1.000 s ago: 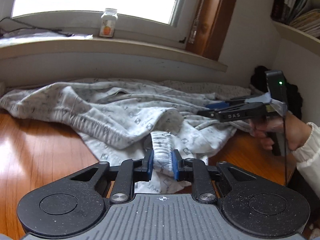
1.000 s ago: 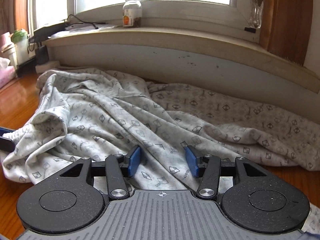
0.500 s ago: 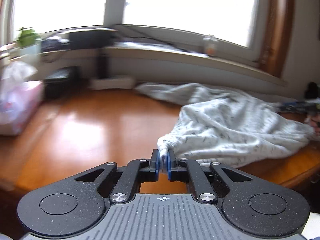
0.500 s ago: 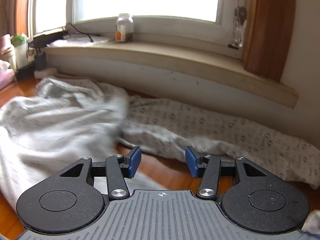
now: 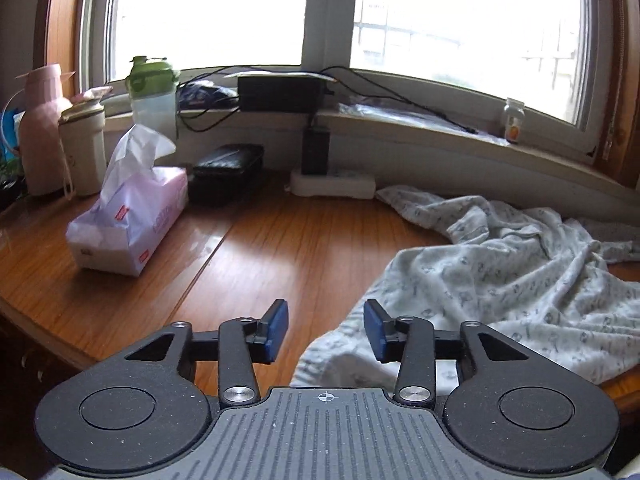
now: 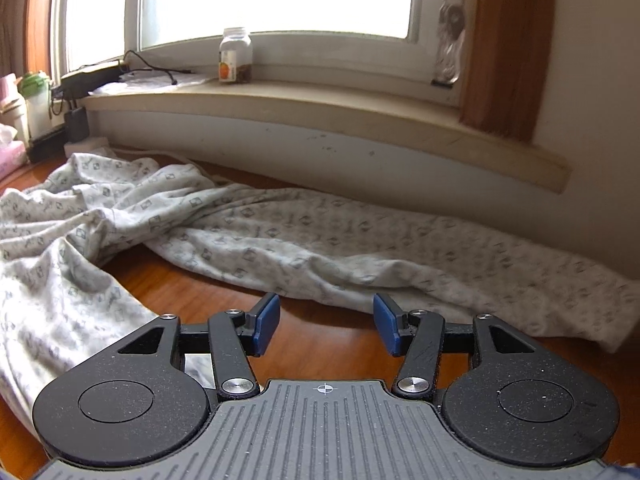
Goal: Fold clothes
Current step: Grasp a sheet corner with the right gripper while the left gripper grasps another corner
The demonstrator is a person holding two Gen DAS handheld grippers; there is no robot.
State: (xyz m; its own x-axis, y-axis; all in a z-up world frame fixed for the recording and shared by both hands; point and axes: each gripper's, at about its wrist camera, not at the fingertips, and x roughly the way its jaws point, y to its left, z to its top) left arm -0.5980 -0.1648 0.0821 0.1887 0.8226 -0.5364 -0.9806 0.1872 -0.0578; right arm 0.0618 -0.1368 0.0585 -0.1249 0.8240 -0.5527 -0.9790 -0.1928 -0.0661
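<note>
**Left-wrist view: garment lies right of spread claw**

Left-wrist view shows the left claw [image 5: 326,330] released, jaws wide, holding nothing. The garment [image 5: 500,288], a soft grey-white printed knit, lies crumpled on the wooden table [image 5: 240,248], ahead and to the right; its near edge sits just under the right-hand pad.

The right claw [image 6: 326,330] is likewise spread and empty over bare wood. One long strip of cloth [image 6: 360,248] runs left to right along the wall ahead of it; the bulk is bunched to its left. Nothing is folded flat, so either claw could reach an edge, the left being nearer.
</note>
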